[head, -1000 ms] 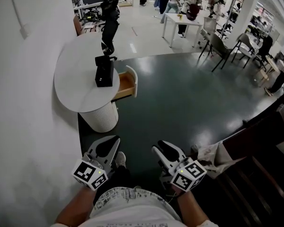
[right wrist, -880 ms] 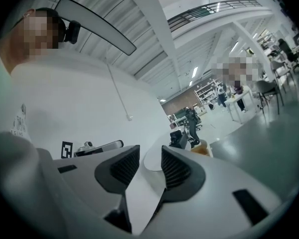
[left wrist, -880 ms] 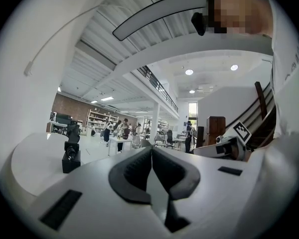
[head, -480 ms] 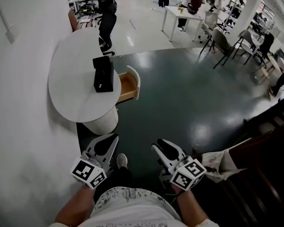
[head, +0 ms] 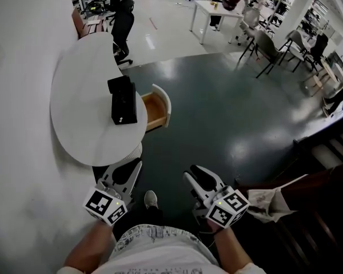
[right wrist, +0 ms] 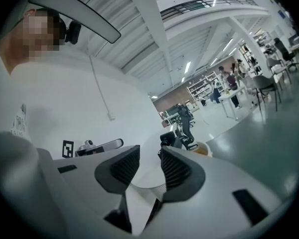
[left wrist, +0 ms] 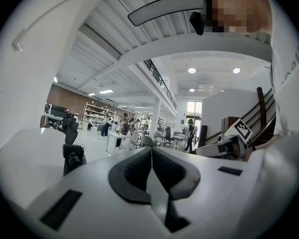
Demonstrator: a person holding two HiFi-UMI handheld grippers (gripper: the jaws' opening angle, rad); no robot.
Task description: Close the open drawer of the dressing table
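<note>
A round white dressing table (head: pixel 80 119) stands against the wall at the left. Its drawer (head: pixel 158 108) is pulled out to the right and shows a wooden inside. A black box (head: pixel 123 100) lies on the tabletop by the drawer. Both grippers are held low near my body, well short of the table. The left gripper (head: pixel 128 174) is shut with nothing in it; its pads (left wrist: pixel 139 168) meet. The right gripper (head: pixel 198 178) is open and empty, and past its jaws the drawer (right wrist: pixel 203 149) and the black box (right wrist: pixel 168 137) show.
A white wall runs along the left. Dark green floor (head: pixel 228 113) lies between me and the drawer. My shoe (head: pixel 151 198) shows below. A black office chair (head: pixel 121 17) stands behind the table, with white tables and chairs (head: pixel 217 13) farther back. Wooden stairs (head: pixel 326 147) rise at right.
The table and drawer have slid down and left in the head view and look a little nearer. Both grippers keep their places at the bottom of the view.
</note>
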